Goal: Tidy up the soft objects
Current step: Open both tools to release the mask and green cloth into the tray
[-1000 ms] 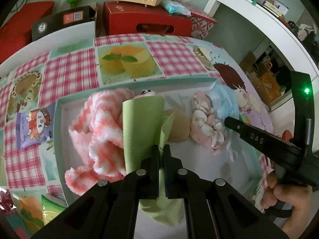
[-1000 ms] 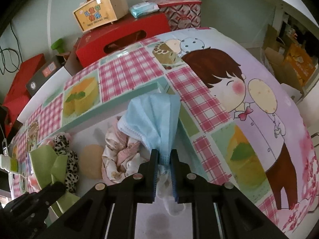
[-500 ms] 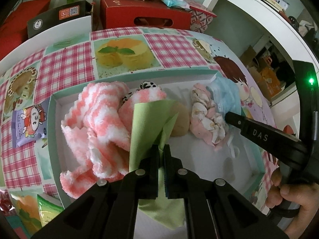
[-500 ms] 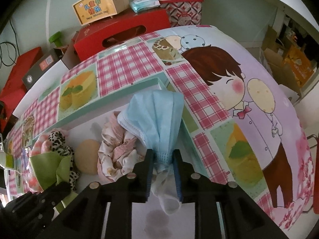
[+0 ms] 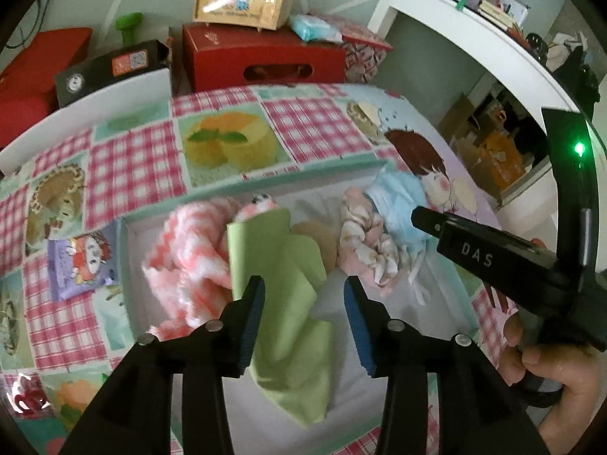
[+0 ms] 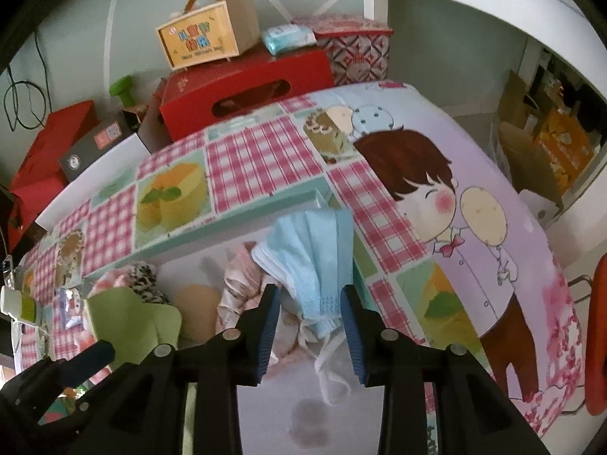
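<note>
A shallow white box with a teal rim (image 5: pixel 125 250) holds the soft things. My left gripper (image 5: pixel 305 299) is over it with its jaws opening. The green cloth (image 5: pixel 288 284) lies loose between the pads, draped beside a pink-and-white fluffy towel (image 5: pixel 186 242). My right gripper (image 6: pixel 309 314) is also opening, above the box's right corner (image 6: pixel 322 197). The blue face mask (image 6: pixel 315 265) sits between its pads with neither pad pressing it. A floral scrunchie (image 5: pixel 364 242), a tan round puff (image 5: pixel 322 239) and a leopard-print piece (image 6: pixel 144 276) lie in the box too.
A cartoon tablecloth (image 6: pixel 474 227) covers the table, and a purple snack packet (image 5: pixel 76 261) lies left of the box. Behind the table stand a red box (image 5: pixel 265 60) and a wooden case (image 5: pixel 242 0), with a white shelf (image 5: pixel 455 26) at the right. A hand (image 5: pixel 550 375) holds the right gripper.
Both grippers were shut, the left on the green cloth and the right on the blue mask. Both have spread their jaws and let go, and both have risen a little.
</note>
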`<state>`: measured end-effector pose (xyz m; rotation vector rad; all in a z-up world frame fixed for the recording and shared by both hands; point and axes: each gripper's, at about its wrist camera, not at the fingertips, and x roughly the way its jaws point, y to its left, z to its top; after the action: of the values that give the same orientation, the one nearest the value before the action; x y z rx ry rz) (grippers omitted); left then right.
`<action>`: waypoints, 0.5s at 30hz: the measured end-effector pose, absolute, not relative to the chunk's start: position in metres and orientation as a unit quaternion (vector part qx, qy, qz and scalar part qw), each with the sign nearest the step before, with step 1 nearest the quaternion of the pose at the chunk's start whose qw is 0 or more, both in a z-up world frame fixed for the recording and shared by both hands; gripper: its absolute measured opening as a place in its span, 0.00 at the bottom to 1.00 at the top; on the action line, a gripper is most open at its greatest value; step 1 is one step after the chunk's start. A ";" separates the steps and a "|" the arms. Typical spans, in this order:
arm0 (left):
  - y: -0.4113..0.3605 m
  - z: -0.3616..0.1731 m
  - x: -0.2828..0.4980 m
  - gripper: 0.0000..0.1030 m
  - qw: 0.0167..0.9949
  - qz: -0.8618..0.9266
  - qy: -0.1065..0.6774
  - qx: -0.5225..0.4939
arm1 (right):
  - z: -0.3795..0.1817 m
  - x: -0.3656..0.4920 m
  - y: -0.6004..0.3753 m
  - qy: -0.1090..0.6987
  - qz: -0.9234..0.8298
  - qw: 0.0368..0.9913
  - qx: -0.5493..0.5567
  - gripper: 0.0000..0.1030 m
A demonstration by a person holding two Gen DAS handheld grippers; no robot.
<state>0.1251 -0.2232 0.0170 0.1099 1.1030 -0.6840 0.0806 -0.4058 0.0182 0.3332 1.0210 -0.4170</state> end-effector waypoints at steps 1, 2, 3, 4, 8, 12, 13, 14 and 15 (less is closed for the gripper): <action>-0.220 0.019 0.126 0.46 0.798 -0.314 0.512 0.048 | 0.020 0.081 -0.404 0.481 -0.196 0.840 0.156 0.37; -0.216 0.020 0.128 0.48 0.801 -0.309 0.511 0.044 | 0.022 0.081 -0.403 0.479 -0.194 0.842 0.155 0.37; -0.211 0.022 0.131 0.50 0.805 -0.301 0.510 0.037 | 0.023 0.082 -0.401 0.479 -0.192 0.843 0.154 0.37; -0.207 0.022 0.133 0.50 0.808 -0.294 0.509 0.032 | 0.022 0.083 -0.400 0.479 -0.191 0.843 0.154 0.37; -0.190 0.023 0.142 0.55 0.824 -0.257 0.504 0.016 | 0.018 0.092 -0.387 0.487 -0.169 0.844 0.151 0.37; -0.177 0.014 0.152 0.60 0.828 -0.223 0.515 0.007 | 0.015 0.102 -0.363 0.493 -0.132 0.849 0.139 0.37; -0.175 0.012 0.154 0.60 0.828 -0.219 0.516 0.005 | 0.014 0.103 -0.360 0.494 -0.125 0.850 0.138 0.39; -0.172 0.011 0.156 0.64 0.830 -0.212 0.517 0.002 | 0.014 0.105 -0.356 0.494 -0.119 0.850 0.137 0.47; -0.169 0.010 0.158 0.75 0.832 -0.204 0.516 -0.001 | 0.014 0.105 -0.353 0.494 -0.116 0.851 0.135 0.52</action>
<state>0.1576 -0.1694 0.0102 -0.0026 1.0931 -0.4330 0.1053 -0.3526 0.0138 0.2848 1.0406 -0.2449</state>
